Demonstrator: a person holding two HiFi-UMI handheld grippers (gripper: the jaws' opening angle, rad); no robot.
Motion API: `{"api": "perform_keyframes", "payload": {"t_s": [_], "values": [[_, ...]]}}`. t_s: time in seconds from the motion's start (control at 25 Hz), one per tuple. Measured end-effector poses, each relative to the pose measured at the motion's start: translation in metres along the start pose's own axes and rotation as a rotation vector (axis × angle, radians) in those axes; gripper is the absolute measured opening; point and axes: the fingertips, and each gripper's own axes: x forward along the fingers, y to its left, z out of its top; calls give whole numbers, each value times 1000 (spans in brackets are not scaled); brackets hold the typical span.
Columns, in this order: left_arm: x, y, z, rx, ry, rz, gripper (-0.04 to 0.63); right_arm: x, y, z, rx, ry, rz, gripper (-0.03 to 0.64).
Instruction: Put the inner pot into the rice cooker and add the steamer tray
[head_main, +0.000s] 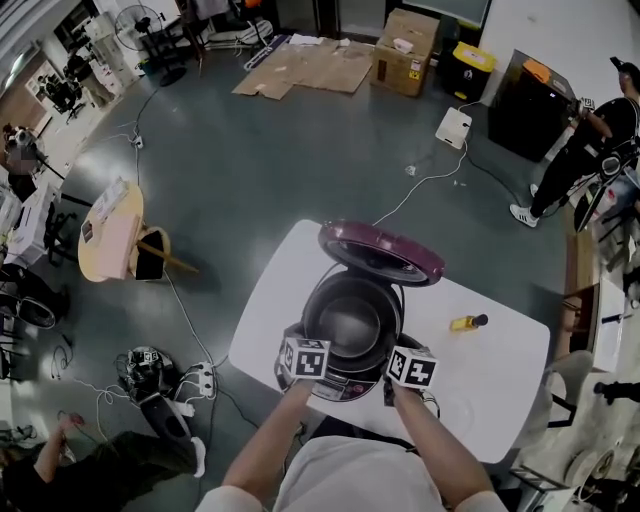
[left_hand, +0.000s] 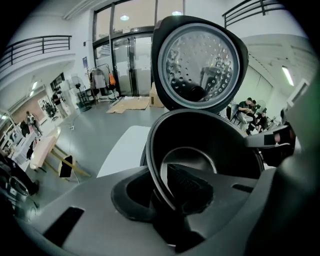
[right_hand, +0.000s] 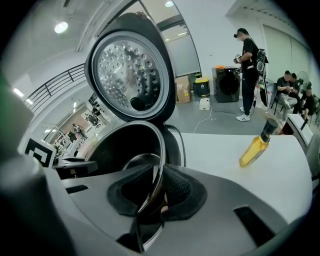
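Note:
The dark rice cooker (head_main: 345, 388) stands on the white table (head_main: 500, 375) with its purple lid (head_main: 381, 253) tipped up and back. The round metal inner pot (head_main: 352, 322) sits low in the cooker's opening. Both grippers hold the pot's near rim. My left gripper (head_main: 316, 348) grips it at the front left, the thin rim (left_hand: 156, 165) running between its black pads (left_hand: 192, 187). My right gripper (head_main: 398, 352) grips it at the front right, its pads (right_hand: 179, 187) closed on the rim (right_hand: 161, 150). I see no steamer tray in any view.
A small yellow bottle (head_main: 467, 322) lies on the table to the right of the cooker, also in the right gripper view (right_hand: 255, 147). The lid's dimpled inner plate (left_hand: 200, 62) stands upright behind the pot. Cables and a power strip (head_main: 195, 380) lie on the floor at the left.

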Motion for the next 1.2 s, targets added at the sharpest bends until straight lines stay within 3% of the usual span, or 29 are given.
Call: {"api": "perform_keyframes", "payload": {"t_s": [0.48, 0.64, 1.04, 1.2], "values": [[15, 1, -16, 228, 98, 92, 151, 10, -1, -5, -99, 57, -40, 78], [20, 3, -20, 312, 124, 131, 203, 12, 0, -5, -150, 69, -41, 83], [23, 2, -24, 382, 133, 166, 236, 28, -4, -15, -298, 146, -70, 107], [24, -1, -25, 401, 132, 157, 263, 28, -3, -15, -355, 151, -105, 146]]}}
